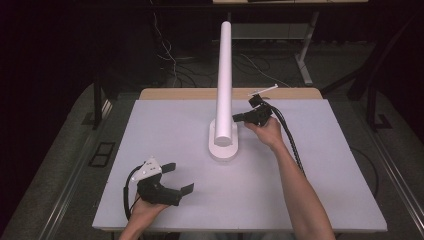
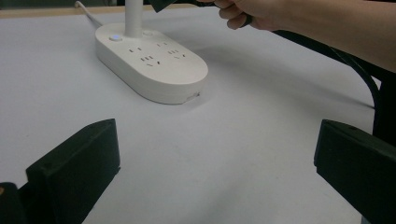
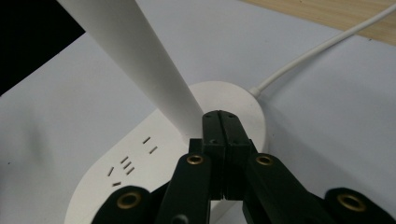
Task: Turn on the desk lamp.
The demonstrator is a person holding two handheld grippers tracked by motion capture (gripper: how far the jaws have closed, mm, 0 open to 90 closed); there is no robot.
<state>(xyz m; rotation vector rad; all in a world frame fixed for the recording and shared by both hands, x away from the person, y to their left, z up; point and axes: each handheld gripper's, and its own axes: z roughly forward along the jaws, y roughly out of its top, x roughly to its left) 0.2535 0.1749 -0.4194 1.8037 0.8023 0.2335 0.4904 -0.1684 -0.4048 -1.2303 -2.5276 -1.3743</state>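
Right gripper (image 1: 239, 118) — fingers pressed together, empty — tips beside the upright lamp post (image 1: 225, 75) above the socket base (image 1: 223, 145); left gripper (image 1: 182, 179) spread wide, well apart.

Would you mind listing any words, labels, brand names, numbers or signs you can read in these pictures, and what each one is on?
There is no readable text.
The white lamp base bears socket slots and a round button, but no lettering.
The lamp's white column, its cord, the left gripper and the right gripper carry no visible print.
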